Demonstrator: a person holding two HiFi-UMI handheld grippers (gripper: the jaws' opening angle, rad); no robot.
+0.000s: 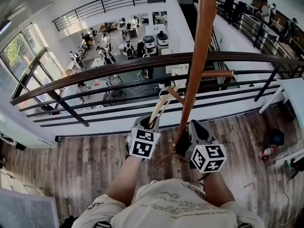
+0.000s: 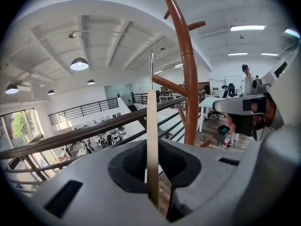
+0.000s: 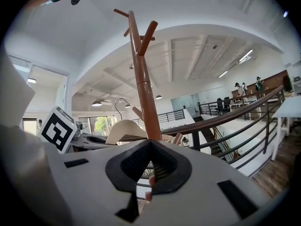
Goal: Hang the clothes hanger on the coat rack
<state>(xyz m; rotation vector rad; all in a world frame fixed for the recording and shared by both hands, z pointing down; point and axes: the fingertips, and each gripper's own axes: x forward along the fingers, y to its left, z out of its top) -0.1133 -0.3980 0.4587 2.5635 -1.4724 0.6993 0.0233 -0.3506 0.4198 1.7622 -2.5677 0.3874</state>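
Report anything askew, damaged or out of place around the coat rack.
Nothing stands out. The coat rack looks intact, its bend likely lens curve; the hanger sits clamped in the left gripper, not yet hung.

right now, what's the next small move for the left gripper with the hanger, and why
Probably lift the left gripper a little and ease it toward the nearest peg. It is shut on the pale hanger, whose metal hook stands close beside that peg but does not look caught on it. The right gripper appears to grip the coat rack pole, steadying it.
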